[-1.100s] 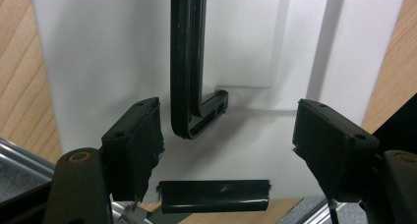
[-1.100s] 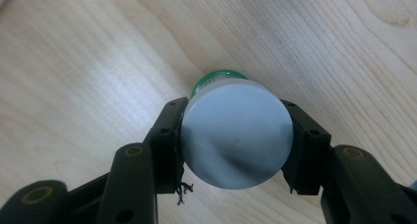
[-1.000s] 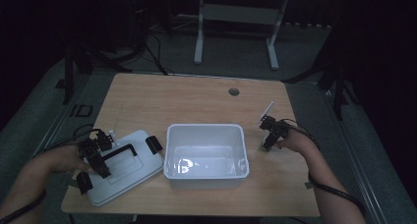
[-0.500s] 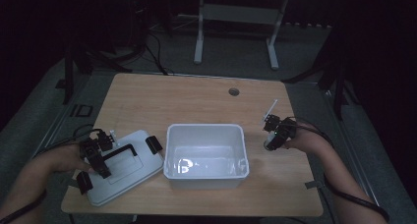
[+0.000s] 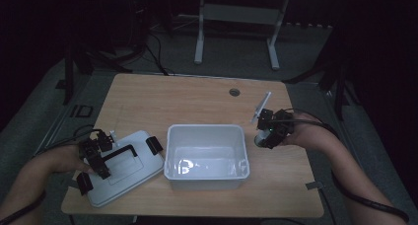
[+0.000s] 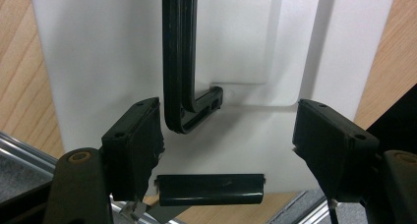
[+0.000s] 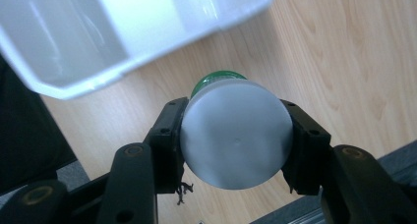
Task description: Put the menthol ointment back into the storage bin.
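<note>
Small bottle [image 7: 236, 135], white round cap with a green body behind it, clamped across the cap between the jaws of the right gripper [image 5: 268, 131], off the table [image 5: 197, 96] just right of the white bin [image 5: 205, 156]. Likely light, rigid, smooth plastic; the cap could slip or twist, so a grip on the body looks safer. Left gripper [image 6: 226, 150] hangs over the bin lid [image 5: 123, 170], jaws apart on either side of its black handle [image 6: 179, 62], pressing nothing.

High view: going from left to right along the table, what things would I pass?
Left gripper → white plastic lid with black handle and clips → open white plastic box → right gripper, shut on a white-capped green bottle.
</note>
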A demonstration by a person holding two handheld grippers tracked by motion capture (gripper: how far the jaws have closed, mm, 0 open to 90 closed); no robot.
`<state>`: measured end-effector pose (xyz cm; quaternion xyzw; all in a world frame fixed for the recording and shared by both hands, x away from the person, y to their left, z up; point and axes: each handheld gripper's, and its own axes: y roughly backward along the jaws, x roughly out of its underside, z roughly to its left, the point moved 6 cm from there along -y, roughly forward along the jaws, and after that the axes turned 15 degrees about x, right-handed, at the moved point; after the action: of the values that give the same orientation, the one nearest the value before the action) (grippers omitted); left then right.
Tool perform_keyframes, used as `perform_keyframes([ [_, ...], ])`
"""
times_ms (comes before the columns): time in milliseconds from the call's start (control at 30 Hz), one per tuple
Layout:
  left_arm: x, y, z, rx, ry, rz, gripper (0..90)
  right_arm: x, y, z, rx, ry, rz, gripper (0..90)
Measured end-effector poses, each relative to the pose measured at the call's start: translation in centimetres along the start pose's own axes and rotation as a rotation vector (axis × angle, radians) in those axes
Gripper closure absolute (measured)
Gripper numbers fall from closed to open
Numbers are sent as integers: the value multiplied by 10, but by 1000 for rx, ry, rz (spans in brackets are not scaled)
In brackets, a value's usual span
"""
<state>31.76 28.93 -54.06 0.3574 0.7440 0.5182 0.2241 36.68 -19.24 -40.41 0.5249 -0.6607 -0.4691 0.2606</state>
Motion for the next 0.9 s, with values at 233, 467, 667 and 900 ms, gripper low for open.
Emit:
perform_keyframes([
  [233,1,-2,0,1,-1,9,266,-25,20,15,-10,82,-56,500],
  [467,0,-1,-1,-5,-3,11,266,-43,31,33,-23,161,-80,500],
  [667,0,0,0,-6,-3,14,266,-54,31,49,-47,247,-94,500],
  [900,-1,-2,0,-7,-4,24,266,-62,21,64,-59,346,-115,501],
])
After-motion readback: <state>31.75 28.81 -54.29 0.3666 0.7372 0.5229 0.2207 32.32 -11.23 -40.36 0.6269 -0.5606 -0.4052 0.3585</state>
